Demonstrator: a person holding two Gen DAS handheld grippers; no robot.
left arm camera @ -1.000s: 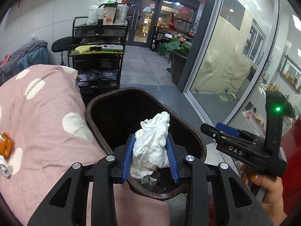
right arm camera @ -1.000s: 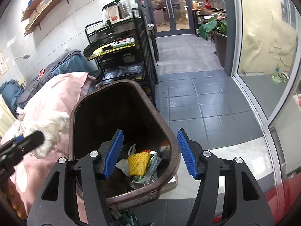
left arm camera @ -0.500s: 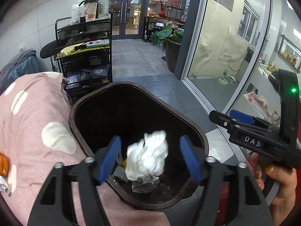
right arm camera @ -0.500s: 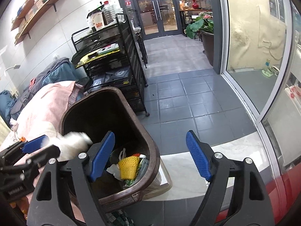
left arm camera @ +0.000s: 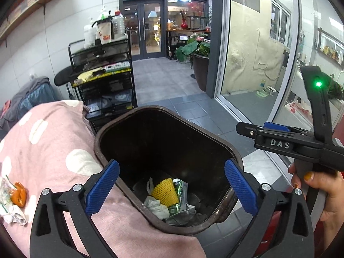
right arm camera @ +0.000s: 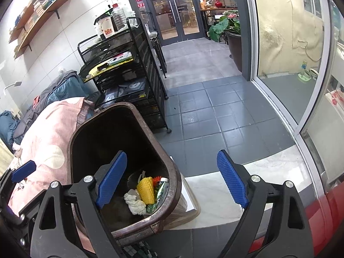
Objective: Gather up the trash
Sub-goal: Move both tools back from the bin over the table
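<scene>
A brown trash bin (left arm camera: 223,146) (right arm camera: 169,172) stands beside a table under a pink dotted cloth (left arm camera: 49,142). A crumpled white tissue (left arm camera: 155,206) (right arm camera: 135,202) lies at the bin's bottom by a yellow foam net (left arm camera: 164,191) (right arm camera: 146,190) and green wrappers. My left gripper (left arm camera: 171,186) is open and empty above the bin's near rim. My right gripper (right arm camera: 169,180) is open and empty over the bin's right rim; it also shows in the left wrist view (left arm camera: 281,137). An orange scrap (left arm camera: 19,196) and crumpled paper (left arm camera: 13,214) lie on the cloth at the left.
A black wire cart (left arm camera: 103,86) (right arm camera: 126,75) with bottles and papers stands behind the bin. A glass sliding door (left arm camera: 258,64) runs along the right. A potted plant (left arm camera: 197,53) stands by the far doors. Grey tile floor (right arm camera: 215,107) lies between.
My left gripper opened and let go of the white tissue, which fell into the bin. Both grippers rose and drew back slightly from the bin.
</scene>
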